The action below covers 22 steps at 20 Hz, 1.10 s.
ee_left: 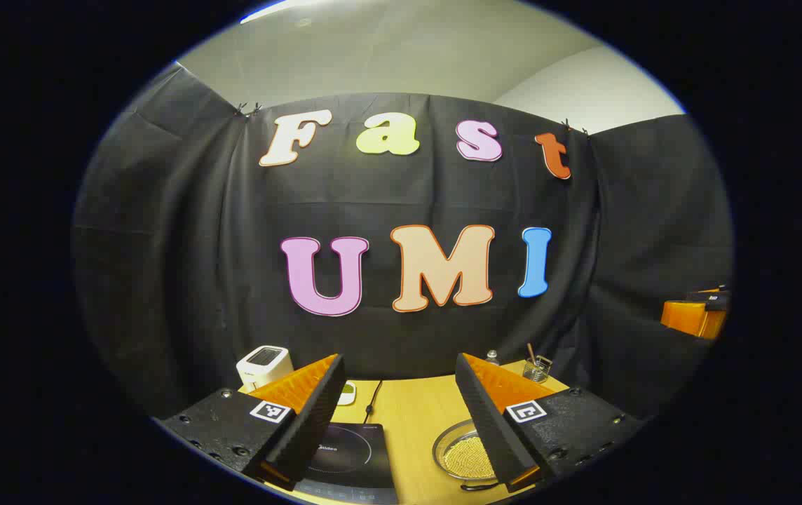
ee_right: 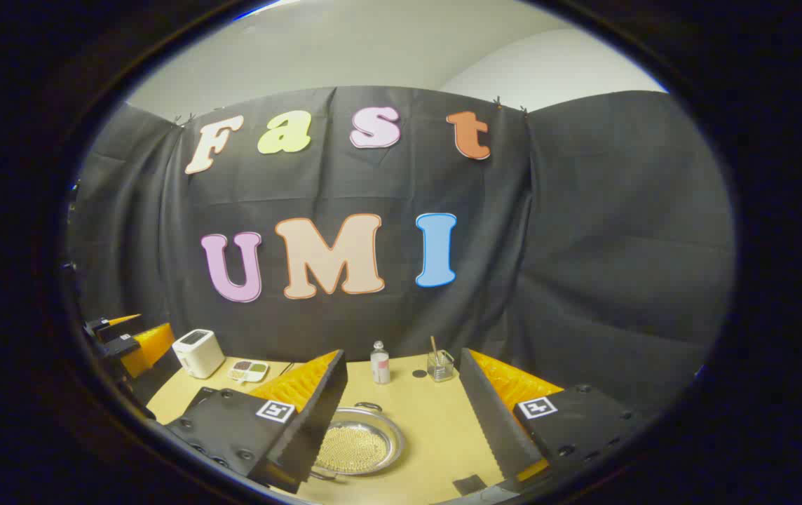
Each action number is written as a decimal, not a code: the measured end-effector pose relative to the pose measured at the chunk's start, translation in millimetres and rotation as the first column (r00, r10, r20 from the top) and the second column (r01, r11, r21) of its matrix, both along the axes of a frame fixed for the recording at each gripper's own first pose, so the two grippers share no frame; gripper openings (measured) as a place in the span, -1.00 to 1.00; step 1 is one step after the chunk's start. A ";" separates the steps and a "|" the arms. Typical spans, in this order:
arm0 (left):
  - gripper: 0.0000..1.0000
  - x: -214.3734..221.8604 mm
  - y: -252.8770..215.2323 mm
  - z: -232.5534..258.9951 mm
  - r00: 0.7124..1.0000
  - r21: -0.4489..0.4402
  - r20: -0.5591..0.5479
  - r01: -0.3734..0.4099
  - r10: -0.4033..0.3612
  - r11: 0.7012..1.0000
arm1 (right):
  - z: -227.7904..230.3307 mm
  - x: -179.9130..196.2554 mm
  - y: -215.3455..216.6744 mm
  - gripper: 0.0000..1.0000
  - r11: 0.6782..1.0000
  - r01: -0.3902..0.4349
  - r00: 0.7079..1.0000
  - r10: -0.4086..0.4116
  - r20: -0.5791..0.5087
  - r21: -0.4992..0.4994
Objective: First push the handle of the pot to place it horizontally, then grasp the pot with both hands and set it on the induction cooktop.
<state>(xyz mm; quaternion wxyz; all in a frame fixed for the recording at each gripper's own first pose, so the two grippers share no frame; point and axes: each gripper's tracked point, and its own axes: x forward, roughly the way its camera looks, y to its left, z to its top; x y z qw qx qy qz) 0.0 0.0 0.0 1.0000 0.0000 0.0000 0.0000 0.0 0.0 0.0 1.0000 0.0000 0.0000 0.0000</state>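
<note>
Your pot sits low centre in the right gripper view, on the counter; the cooktop lies left of it. Both tongs, left and right, gape wide, empty. Bottle, glass and toaster stand behind.

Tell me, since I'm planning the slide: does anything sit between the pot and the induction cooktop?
Nothing visible does. In the left gripper view the pot sits to the right of the induction cooktop, with only bare table between them. The cooktop's cable runs off behind it, out of that path.
</note>
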 end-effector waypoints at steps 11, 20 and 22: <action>0.92 -17.6 17.2 -4.3 1.000 0.040 -0.005 -0.022 0.022 0.999 | -5.1 -8.2 4.0 0.97 1.000 0.012 1.000 -0.012 0.003 -0.021; 0.92 -33.3 45.2 -16.6 0.996 0.026 -0.017 -0.089 0.089 0.996 | -22.1 -9.9 9.4 0.86 0.999 -0.014 0.999 0.016 -0.047 0.033; 0.92 -36.6 54.8 -16.6 0.993 0.026 -0.015 -0.117 0.118 0.993 | -26.3 -7.4 14.5 0.84 0.999 -0.030 0.998 0.033 -0.055 0.042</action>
